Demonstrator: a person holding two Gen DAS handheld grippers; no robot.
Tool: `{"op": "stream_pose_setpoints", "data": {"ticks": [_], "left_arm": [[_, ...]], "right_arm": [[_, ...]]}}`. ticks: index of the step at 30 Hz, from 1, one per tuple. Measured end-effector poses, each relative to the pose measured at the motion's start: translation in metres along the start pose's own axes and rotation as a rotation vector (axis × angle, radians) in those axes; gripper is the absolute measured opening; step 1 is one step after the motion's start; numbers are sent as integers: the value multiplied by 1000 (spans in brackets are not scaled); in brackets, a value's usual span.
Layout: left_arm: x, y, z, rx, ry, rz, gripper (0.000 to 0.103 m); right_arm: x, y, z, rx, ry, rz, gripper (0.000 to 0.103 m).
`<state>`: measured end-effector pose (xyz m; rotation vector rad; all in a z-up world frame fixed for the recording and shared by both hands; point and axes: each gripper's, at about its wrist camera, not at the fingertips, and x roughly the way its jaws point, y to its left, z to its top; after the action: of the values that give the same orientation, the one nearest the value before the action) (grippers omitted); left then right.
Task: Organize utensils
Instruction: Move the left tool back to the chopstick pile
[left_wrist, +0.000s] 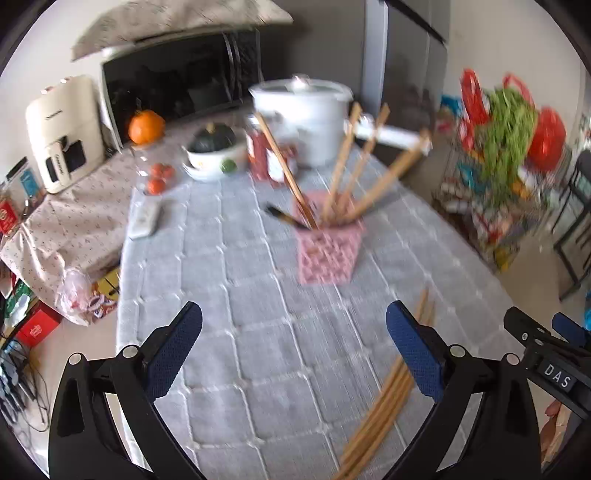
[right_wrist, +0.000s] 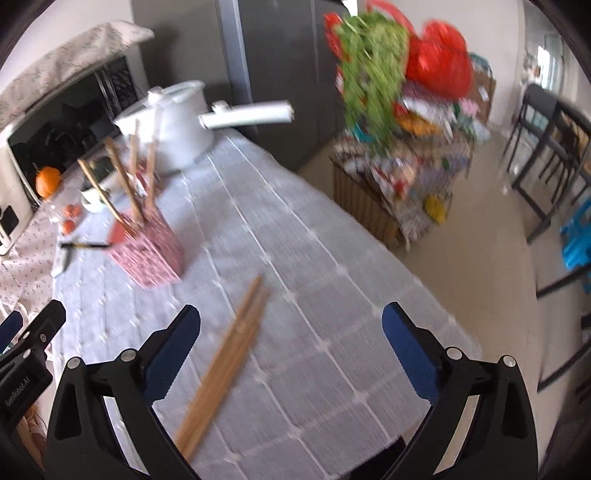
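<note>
The left gripper (left_wrist: 294, 341) is held above the grey quilted tablecloth (left_wrist: 236, 295) with its blue-padded fingers (left_wrist: 177, 347) spread wide and nothing between them. The right gripper (right_wrist: 291, 343) is likewise held spread and empty over the same cloth; part of it is also seen at the right edge of the left wrist view.

A pink lattice utensil holder (left_wrist: 328, 251) is stood upright on the cloth, ahead of the left gripper. Several wooden chopsticks (left_wrist: 343, 173) are stood in it, fanned outward and leaning in different directions. A dark-handled utensil (left_wrist: 284, 218) is laid on the cloth just beside the holder, on its left.

A loose bundle of wooden chopsticks (right_wrist: 225, 354) is laid flat on the cloth, well apart from the holder. In the right wrist view it is placed between the fingers, nearer the left one; whether it is touched cannot be told.

Behind the holder, a white lidded pot (left_wrist: 306, 114) with a long handle, a bowl holding a dark squash (left_wrist: 212, 147) and a small orange pumpkin (left_wrist: 146, 127) are seen. Both views are blurred.
</note>
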<state>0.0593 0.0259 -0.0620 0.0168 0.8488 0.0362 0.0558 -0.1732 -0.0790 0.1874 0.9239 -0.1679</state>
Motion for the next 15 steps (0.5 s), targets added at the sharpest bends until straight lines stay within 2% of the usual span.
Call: {"op": "stream_pose_setpoints", "data": {"ticks": [5,9,10,12,13,15], "left_arm": [[30,-33,-12,65,124,-47,96],[69,-66,-13,79,265,-119,95],[77,-73,-11,80,287,-128,93],[95,-90,-5,88,325,-139,80],[104,-97,-2,98,341,-140,77],[120,-112,5,119,363,-130,66]], "right_arm": [[24,-45,-19,93,119,-25,96],[45,-91,-28,283,242,5,96],[49,-98,-29,317,265,17,96],[58,-115,-34,410,323,65,96],[61,-121,-36,444,344,86,96],[65,-127,-36,474,361,104,96]]}}
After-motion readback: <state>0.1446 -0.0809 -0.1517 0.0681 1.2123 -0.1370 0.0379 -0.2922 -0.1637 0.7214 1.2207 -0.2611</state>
